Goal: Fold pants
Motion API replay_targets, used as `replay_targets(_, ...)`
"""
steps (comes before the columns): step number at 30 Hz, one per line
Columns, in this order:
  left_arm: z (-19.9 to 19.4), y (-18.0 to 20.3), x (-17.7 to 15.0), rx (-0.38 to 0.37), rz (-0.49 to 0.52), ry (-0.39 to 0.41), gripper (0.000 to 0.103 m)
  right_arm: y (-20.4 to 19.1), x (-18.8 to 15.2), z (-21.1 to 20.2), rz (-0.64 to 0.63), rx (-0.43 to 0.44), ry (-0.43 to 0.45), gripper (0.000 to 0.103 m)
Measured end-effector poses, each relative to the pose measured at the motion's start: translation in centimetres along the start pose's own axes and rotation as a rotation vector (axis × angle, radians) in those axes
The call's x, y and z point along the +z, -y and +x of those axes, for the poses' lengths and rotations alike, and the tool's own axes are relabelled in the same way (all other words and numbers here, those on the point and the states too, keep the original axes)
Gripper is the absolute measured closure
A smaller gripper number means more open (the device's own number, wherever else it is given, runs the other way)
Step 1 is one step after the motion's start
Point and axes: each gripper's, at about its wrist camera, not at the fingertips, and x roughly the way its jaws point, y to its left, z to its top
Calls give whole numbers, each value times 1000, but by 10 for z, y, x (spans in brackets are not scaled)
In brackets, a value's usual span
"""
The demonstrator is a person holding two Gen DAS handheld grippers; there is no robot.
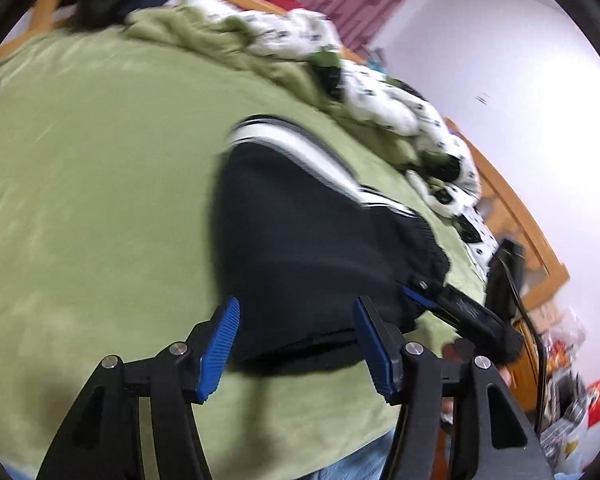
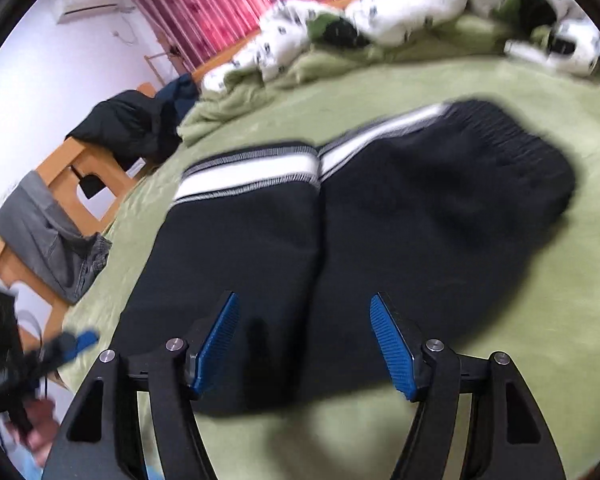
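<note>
My left gripper [image 1: 296,344] and right gripper [image 2: 304,344] both hang with jaws apart, holding nothing, over the near edge of the folded black pants [image 2: 340,240] mid-frame on the green blanket [image 2: 540,340]. A careless snag could undo the fold. The rumpled panda-print quilt [image 2: 400,12] crowds the top.

The left tool [image 1: 296,344] points downward with its blue pads [image 1: 220,350] standing apart, gripping nothing. The right tool [image 2: 304,344] is likewise tilted downward, its blue pads [image 2: 392,346] spread wide and empty. A hand [image 2: 40,436] grips the left tool's handle, blurred.
</note>
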Motion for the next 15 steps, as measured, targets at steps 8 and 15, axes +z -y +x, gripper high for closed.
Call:
replay_targets(8,7,-40,-2,24,-128,-23,47,-21,22,17,-38,64,34,93)
replay_targets(15,33,-1,-7,-7,-56,-47,47,-8,73,-44,-205,-13,159,94)
